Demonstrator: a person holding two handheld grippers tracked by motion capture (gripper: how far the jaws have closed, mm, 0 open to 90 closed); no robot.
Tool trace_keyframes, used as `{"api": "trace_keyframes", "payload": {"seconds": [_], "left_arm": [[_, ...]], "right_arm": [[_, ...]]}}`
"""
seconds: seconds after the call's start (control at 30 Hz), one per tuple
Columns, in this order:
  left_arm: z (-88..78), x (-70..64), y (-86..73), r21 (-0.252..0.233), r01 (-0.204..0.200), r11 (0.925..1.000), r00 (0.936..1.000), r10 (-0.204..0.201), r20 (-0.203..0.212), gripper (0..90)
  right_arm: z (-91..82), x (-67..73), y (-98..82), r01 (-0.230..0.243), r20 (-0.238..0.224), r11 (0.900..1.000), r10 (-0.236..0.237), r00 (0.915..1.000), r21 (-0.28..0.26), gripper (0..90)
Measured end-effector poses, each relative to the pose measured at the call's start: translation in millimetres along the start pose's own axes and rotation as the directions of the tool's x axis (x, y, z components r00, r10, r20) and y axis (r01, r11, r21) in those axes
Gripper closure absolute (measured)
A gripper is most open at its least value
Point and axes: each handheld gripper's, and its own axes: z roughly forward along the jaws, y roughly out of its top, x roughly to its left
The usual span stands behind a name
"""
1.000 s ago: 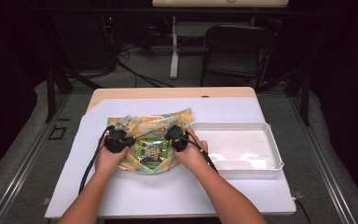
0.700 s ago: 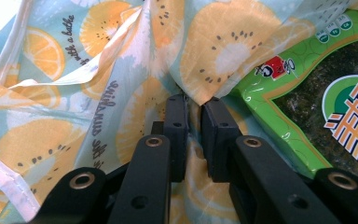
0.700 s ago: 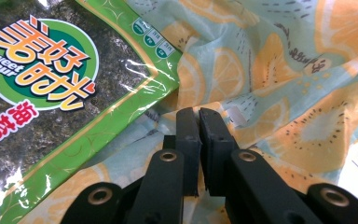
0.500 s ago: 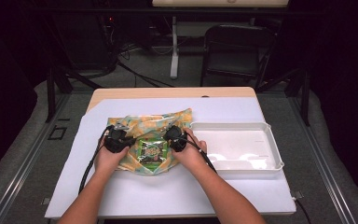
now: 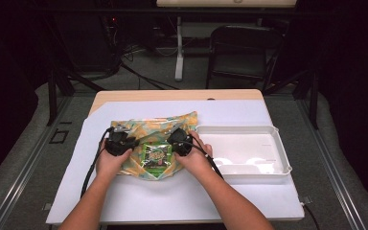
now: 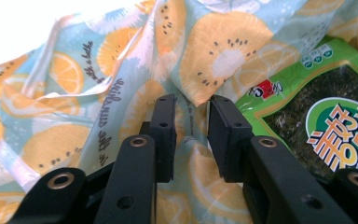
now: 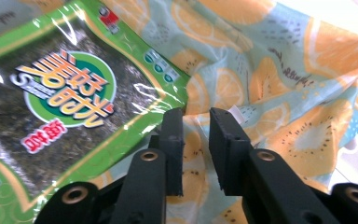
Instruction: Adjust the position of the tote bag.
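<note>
1. Here, in the high view, a fruit-print cloth (image 5: 146, 132) lies rumpled on the white sheet of the table (image 5: 172, 196), and a green seaweed packet (image 5: 156, 154) rests on its near middle. The left claw (image 5: 130, 143) sits at the packet's left side and the right claw (image 5: 173, 140) at its right side, each held from behind by a hand, with black cables trailing back over the table. A white tray (image 5: 273, 167) stands just beside the cloth on the right, touching or nearly touching its edge. A dark chair (image 5: 247, 50) stands beyond the far end of the table.

2. In the left gripper view, the left claw (image 6: 191, 135) stands narrowly parted, its jaws having just been opening. A raised fold of the cloth (image 6: 121, 84) stands in the gap, yet the pads do not press on it. The seaweed packet (image 6: 326, 107) lies just to the right of the jaws.

3. In the right gripper view, the right claw (image 7: 196, 149) is likewise narrowly parted and has just been opening. Cloth (image 7: 279, 74) lies under and between the jaws, unpinched. The packet (image 7: 70, 98) lies to the left, its corner near the left jaw tip.
</note>
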Motion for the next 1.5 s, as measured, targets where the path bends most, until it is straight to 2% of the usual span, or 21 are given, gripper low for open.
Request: {"api": "trace_keyframes", "payload": {"seconds": [0.13,0.47,0.7,0.77,0.87,0.9,0.97,1.0,1.1,1.17,1.23,1.3,1.37,1.43,1.5], "left_arm": [[-2.4,1.1,0.6,-0.021,0.006,0.9998,1.0000,-0.006,-0.008,70.7],[-12.9,4.7,3.8,-0.050,0.027,0.9984,0.9996,-0.027,0.008,66.3],[-22.3,4.0,7.9,-0.102,0.028,0.9944,0.9996,-0.028,0.000,62.0],[-27.3,3.8,10.1,-0.111,0.020,0.9936,0.9998,-0.021,-0.004,61.2],[-38.0,2.8,13.9,-0.152,0.023,0.9881,0.9997,-0.024,-0.003,60.8],[-40.9,1.7,14.9,-0.177,0.027,0.9839,0.9996,-0.028,-0.005,60.9],[-45.1,1.5,16.1,-0.180,0.029,0.9832,0.9996,-0.028,0.003,63.8],[-50.8,0.1,18.7,-0.187,0.039,0.9816,0.9991,-0.036,0.023,65.4],[-59.5,-5.3,23.8,-0.181,0.035,0.9830,0.9990,-0.029,0.034,68.7],[-64.1,-9.3,27.4,-0.167,0.028,0.9856,0.9989,-0.021,0.041,71.2],[-65.3,-13.3,29.1,-0.162,0.038,0.9861,0.9983,-0.030,0.051,75.0],[-65.1,-17.5,28.8,-0.115,0.037,0.9927,0.9982,-0.032,0.052,82.7],[-67.4,-22.9,26.1,-0.084,0.022,0.9962,0.9992,-0.019,0.035,89.5],[-69.8,-30.0,21.4,-0.075,0.012,0.9971,0.9991,-0.009,0.041,90.0],[-70.5,-38.8,15.9,-0.054,-0.019,0.9984,0.9989,0.021,0.041,90.0]], "right_arm": [[-4.8,1.8,1.0,-0.004,0.000,1.000,0.004,1.0000,-0.030,69.5],[-16.7,3.9,2.8,-0.014,-0.015,0.997,0.013,0.9998,-0.074,63.2],[-30.1,9.1,3.8,0.002,-0.022,0.994,-0.004,0.9997,-0.110,58.5],[-36.5,11.7,3.4,0.005,-0.023,0.991,-0.008,0.9997,-0.133,58.1],[-49.9,16.2,1.5,0.022,-0.011,0.984,-0.025,0.9996,-0.175,57.5],[-55.1,17.8,-0.4,0.024,-0.005,0.978,-0.026,0.9996,-0.209,57.1],[-62.2,20.1,-3.5,0.036,0.001,0.969,-0.036,0.9993,-0.242,57.1],[-63.9,20.7,-4.9,0.035,0.003,0.966,-0.036,0.9994,-0.255,57.2],[-68.3,19.9,-10.2,0.014,-0.026,0.960,-0.022,0.9994,-0.281,59.3],[-69.0,16.8,-13.7,-0.012,-0.058,0.957,-0.005,0.9983,-0.291,65.0],[-66.3,13.0,-15.9,-0.044,-0.105,0.956,0.014,0.9943,-0.290,73.2],[-62.1,11.0,-17.7,-0.066,-0.159,0.957,0.021,0.9871,-0.282,79.8],[-58.0,13.6,-19.4,-0.064,-0.183,0.959,0.012,0.9831,-0.278,81.8],[-55.4,18.6,-21.0,-0.038,-0.181,0.960,-0.014,0.9833,-0.277,81.6],[-51.1,22.9,-22.9,-0.016,-0.181,0.963,-0.034,0.9828,-0.270,79.6]]}}
